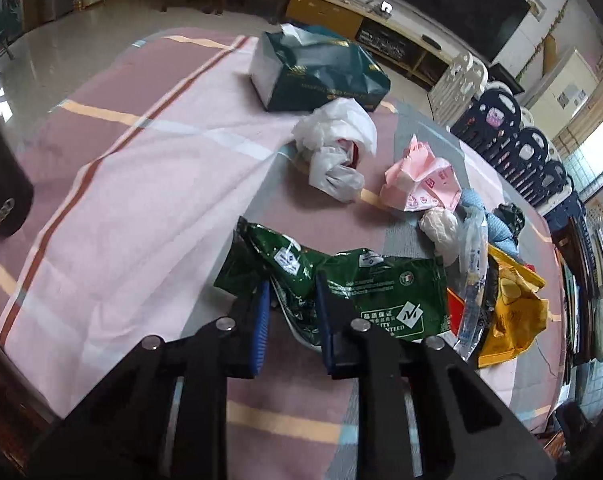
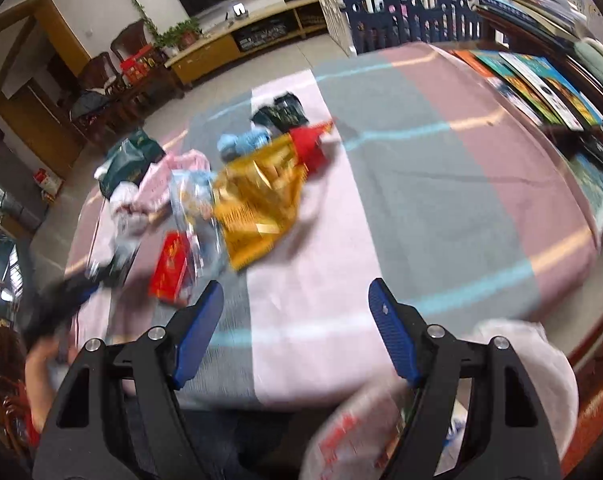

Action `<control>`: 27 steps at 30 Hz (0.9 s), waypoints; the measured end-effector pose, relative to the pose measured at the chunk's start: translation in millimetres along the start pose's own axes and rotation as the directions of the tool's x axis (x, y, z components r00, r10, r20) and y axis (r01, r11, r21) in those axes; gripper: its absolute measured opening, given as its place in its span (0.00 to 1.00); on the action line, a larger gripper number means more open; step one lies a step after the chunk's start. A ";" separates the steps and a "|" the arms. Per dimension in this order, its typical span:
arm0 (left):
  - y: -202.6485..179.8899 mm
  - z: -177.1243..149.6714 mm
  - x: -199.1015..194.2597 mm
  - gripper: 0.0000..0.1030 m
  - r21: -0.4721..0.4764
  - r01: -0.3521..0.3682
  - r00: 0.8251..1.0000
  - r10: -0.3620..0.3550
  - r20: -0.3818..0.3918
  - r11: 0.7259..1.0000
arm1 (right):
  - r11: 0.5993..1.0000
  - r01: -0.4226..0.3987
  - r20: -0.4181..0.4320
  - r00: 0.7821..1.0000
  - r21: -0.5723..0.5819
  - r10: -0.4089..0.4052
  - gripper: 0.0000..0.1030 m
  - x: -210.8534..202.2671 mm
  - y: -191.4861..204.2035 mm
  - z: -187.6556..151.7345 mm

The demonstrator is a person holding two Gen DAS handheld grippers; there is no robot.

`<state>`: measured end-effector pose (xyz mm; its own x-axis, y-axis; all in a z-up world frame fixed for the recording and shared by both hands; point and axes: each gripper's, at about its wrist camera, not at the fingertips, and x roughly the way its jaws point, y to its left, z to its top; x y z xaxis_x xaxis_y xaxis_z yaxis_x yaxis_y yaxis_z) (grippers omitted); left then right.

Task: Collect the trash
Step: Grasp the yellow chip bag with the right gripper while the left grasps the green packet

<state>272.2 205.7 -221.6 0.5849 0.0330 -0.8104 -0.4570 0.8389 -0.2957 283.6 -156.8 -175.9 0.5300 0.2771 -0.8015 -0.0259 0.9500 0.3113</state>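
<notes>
My left gripper (image 1: 292,304) is shut on a crumpled green foil wrapper (image 1: 385,292), pinched between its blue pads just above the striped tablecloth (image 1: 141,208). Beyond it lie a white plastic bag (image 1: 333,148), a pink wrapper (image 1: 417,180), a clear plastic sleeve (image 1: 471,280) and a yellow snack bag (image 1: 509,316). My right gripper (image 2: 295,320) is open and empty above the table's near edge. In its blurred view the trash pile lies ahead to the left: the yellow bag (image 2: 257,204), a red packet (image 2: 169,268) and the pink wrapper (image 2: 169,180).
A dark green tissue box (image 1: 321,72) stands at the far side of the table. A black cylinder (image 1: 1,176) is at the left edge. A white plastic bag (image 2: 441,400) hangs below my right gripper. Books (image 2: 541,84) lie at the right. Chairs (image 1: 513,140) stand beyond.
</notes>
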 end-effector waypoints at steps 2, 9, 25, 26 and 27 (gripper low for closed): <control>21.4 -9.1 -33.9 0.22 -0.054 0.004 0.995 0.002 0.097 0.999 | 0.999 0.033 0.049 0.998 -0.031 -0.032 0.76 17.5 12.7 17.0; 60.2 -31.1 -53.4 0.22 -0.070 0.008 0.993 0.000 0.115 0.997 | 0.925 0.236 0.112 0.971 -0.297 -0.212 0.81 82.9 59.9 61.4; 45.2 -35.3 -45.5 0.22 -0.021 0.029 0.993 -0.026 0.115 0.999 | 0.913 0.147 -0.001 0.987 -0.381 -0.160 0.06 71.1 78.1 -1.2; 44.2 -35.7 -45.9 0.22 -0.018 0.028 0.993 -0.026 0.115 0.999 | 0.917 0.139 0.009 0.989 -0.374 -0.147 0.06 61.1 77.3 -7.9; 45.1 -34.6 -44.6 0.22 -0.016 0.028 0.993 -0.026 0.114 0.999 | 0.923 0.129 0.016 0.991 -0.364 -0.133 0.05 51.2 75.7 -14.8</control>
<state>202.3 223.3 -216.3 0.6693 0.0724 -0.7395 -0.4508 0.8307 -0.3266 296.3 -68.6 -200.9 0.5421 0.1464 -0.8275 -0.2636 0.9646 -0.0021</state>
